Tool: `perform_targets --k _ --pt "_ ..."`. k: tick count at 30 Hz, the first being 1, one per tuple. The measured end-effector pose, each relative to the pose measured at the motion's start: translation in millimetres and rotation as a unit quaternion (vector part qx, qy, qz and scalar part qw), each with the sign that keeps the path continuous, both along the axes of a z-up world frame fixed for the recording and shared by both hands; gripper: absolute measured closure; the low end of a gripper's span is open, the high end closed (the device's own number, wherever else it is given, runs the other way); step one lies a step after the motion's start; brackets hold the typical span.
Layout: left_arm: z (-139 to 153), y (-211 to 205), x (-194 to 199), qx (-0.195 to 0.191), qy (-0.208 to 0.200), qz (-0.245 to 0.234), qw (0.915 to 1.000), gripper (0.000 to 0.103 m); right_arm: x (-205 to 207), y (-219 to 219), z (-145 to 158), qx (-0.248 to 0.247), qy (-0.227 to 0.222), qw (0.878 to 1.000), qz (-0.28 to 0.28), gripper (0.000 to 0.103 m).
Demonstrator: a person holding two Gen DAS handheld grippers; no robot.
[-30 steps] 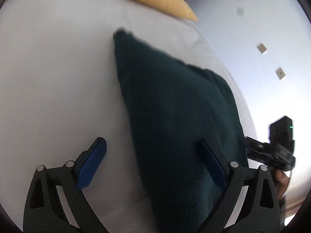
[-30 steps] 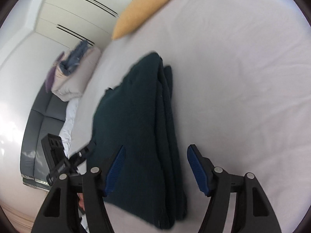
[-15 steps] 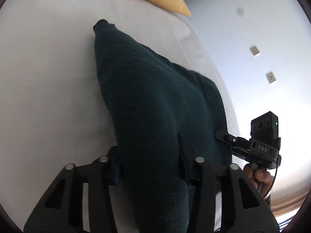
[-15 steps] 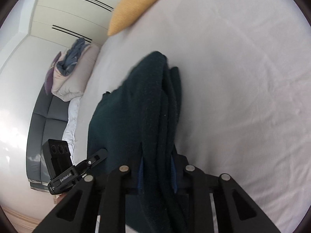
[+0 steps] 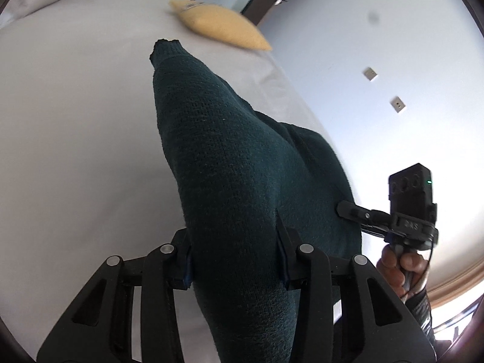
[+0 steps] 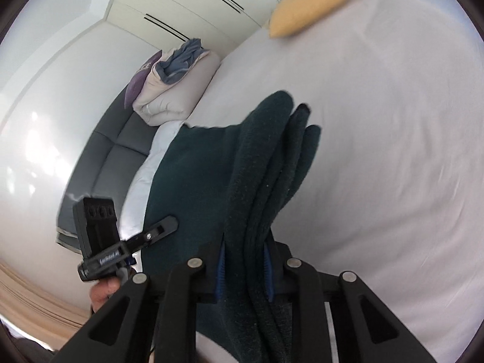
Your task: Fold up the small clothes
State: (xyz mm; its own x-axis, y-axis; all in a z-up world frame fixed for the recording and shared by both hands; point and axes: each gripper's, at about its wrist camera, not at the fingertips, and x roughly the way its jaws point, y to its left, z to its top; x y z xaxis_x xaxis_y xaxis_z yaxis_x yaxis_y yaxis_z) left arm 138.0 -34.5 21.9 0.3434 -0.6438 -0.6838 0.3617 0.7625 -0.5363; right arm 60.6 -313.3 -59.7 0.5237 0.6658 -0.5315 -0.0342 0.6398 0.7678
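— Where's the garment?

— The dark green knit [image 5: 230,163] fills the middle of both wrist views, its far end resting on the white bed [image 5: 75,121]. My left gripper [image 5: 234,260] is clamped on one near edge, my right gripper [image 6: 243,267] on a thick bunch of layers.

— What could go wrong?

— I reckon the stacked layers could slide unevenly out of the right pinch and spoil the fold. Uneven pulling might skew it, or drag the far end towards the yellow pillow [image 5: 217,28] at the top.
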Motion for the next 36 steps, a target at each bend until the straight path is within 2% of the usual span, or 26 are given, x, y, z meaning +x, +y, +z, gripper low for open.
perform_targets --k 2,4,5,6,7,8,11,12,16,18,22,24,26,29,31,32,33,34,35,36 --pt "-22.9 16.7 -24.4 0.003 0.021 0.008 0.9997 0.065 -15.2 16.7 -30.1 -0.004 0.027 1.0 0.003 0.08" --pt "-66.6 25.4 -41.0 0.013 0.066 0.02 0.9975 0.063 -22.2 25.7 -64.0 -0.002 0.065 0.998 -0.001 0.08" --pt "-85.3 27.2 -46.5 0.022 0.082 0.026 0.9961 0.057 -27.1 25.5 -82.8 -0.003 0.085 0.996 -0.012 0.08" --pt "-101.0 32.0 -52.1 0.007 0.086 0.039 0.9955 0.05 -33.1 21.0 -100.0 0.016 0.09 0.996 -0.025 0.08" --pt "-106.2 37.9 -57.0 -0.025 0.082 0.048 0.9952 0.05 -36.7 16.6 -107.9 0.04 0.083 0.995 -0.036 0.081" --pt "-106.8 40.2 -60.9 -0.04 0.082 0.052 0.9944 0.049 -41.3 12.9 -111.7 0.058 0.075 0.994 -0.045 0.081" --pt "-92.7 32.6 -66.6 -0.005 0.061 0.045 0.9971 0.048 -51.7 13.3 -105.3 0.039 0.07 0.995 -0.051 0.077" --pt "-84.9 31.0 -68.9 0.009 0.051 0.045 0.9976 0.048 -50.2 16.2 -99.1 0.027 0.071 0.996 -0.053 0.072" --pt "-51.1 33.3 -78.3 0.042 0.006 0.079 0.9959 0.044 -59.2 10.4 -80.3 -0.013 0.071 0.994 -0.083 0.063" --pt "-37.1 41.4 -83.6 0.046 -0.015 0.096 0.9942 0.037 -69.8 8.7 -70.4 -0.029 0.067 0.992 -0.107 0.063" --pt "-16.4 45.0 -107.5 0.055 -0.056 0.103 0.9916 0.035 -95.9 2.2 -55.7 -0.041 0.054 0.989 -0.131 0.063" --pt "-10.6 29.8 -120.1 0.069 -0.072 0.099 0.99 0.031 -107.9 -0.1 -46.8 -0.055 0.037 0.988 -0.137 0.063" --pt "-7.2 22.1 -134.4 0.085 -0.088 0.099 0.9875 0.031 -117.6 7.5 -32.6 -0.093 0.02 0.985 -0.144 0.063" --pt "6.3 15.4 -150.6 0.097 -0.122 0.107 0.9819 0.027 -127.7 26.5 -1.0 -0.158 -0.032 0.976 -0.147 0.061" --pt "25.0 17.6 -169.0 0.112 -0.165 0.119 0.9726 0.021 -138.1 42.2 23.5 -0.197 -0.073 0.966 -0.148 0.05" --pt "37.0 13.6 -180.7 0.126 -0.196 0.127 0.964 0.015 -143.1 48.7 33.7 -0.209 -0.093 0.962 -0.148 0.047" --pt "49.0 11.4 -188.0 0.139 -0.225 0.136 0.9547 0.005 -148.7 57.7 47.1 -0.225 -0.119 0.956 -0.149 0.037" --pt "60.6 7.5 -191.8 0.155 -0.26 0.148 0.9417 0.002 -155.0 65.0 59.0 -0.239 -0.142 0.948 -0.155 0.027" --pt "74.2 1.7 -198.3 0.173 -0.302 0.163 0.923 0.0 -159.0 69.3 67.8 -0.249 -0.162 0.941 -0.162 0.022" --pt "86.1 -1.7 -211.3 0.188 -0.342 0.176 0.9036 0.0 -167.4 74.7 79.6 -0.26 -0.19 0.931 -0.172 0.013"
